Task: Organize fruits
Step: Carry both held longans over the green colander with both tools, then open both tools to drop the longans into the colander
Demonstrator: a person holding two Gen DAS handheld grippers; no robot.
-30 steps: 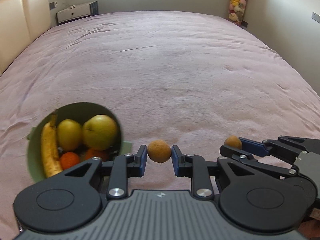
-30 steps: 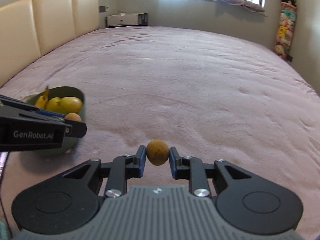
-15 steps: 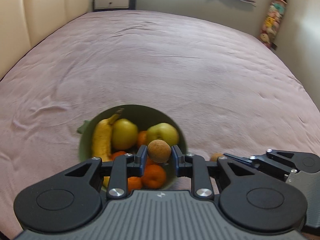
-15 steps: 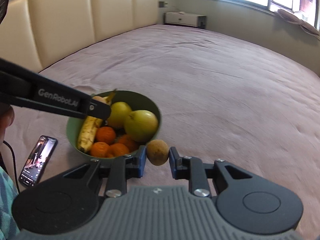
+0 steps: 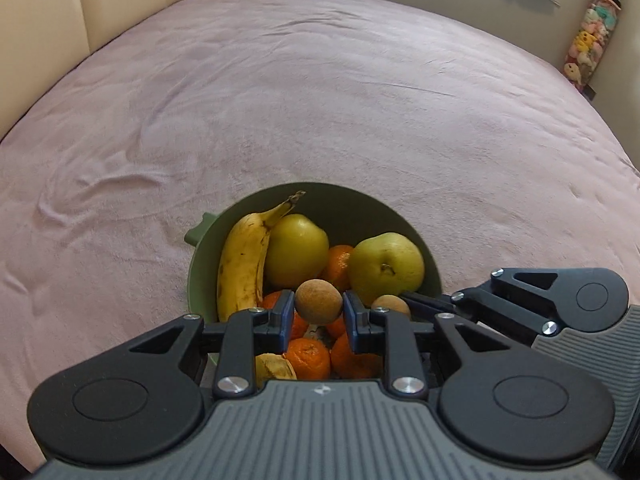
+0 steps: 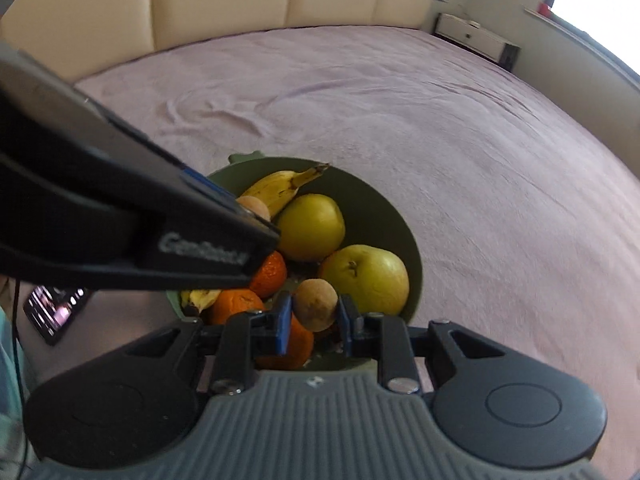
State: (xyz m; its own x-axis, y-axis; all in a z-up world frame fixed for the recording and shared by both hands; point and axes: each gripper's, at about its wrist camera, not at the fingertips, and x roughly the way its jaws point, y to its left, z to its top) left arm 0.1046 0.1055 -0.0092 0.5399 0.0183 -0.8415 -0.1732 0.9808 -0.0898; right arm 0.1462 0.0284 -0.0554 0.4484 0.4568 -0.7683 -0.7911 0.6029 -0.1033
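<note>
A second ago the bowl (image 5: 420, 248) sat at lower left in both views; now it lies lower centre, under both grippers. The left gripper (image 5: 319, 314) stays clamped on a brown fruit (image 5: 319, 307), the right gripper (image 6: 314, 316) on another (image 6: 315, 306), above the oranges (image 5: 308, 358).

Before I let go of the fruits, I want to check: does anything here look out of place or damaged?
Only the phone, lying screen-lit on the bed beside the green bowl, looks out of place. The banana has brown spots.
</note>
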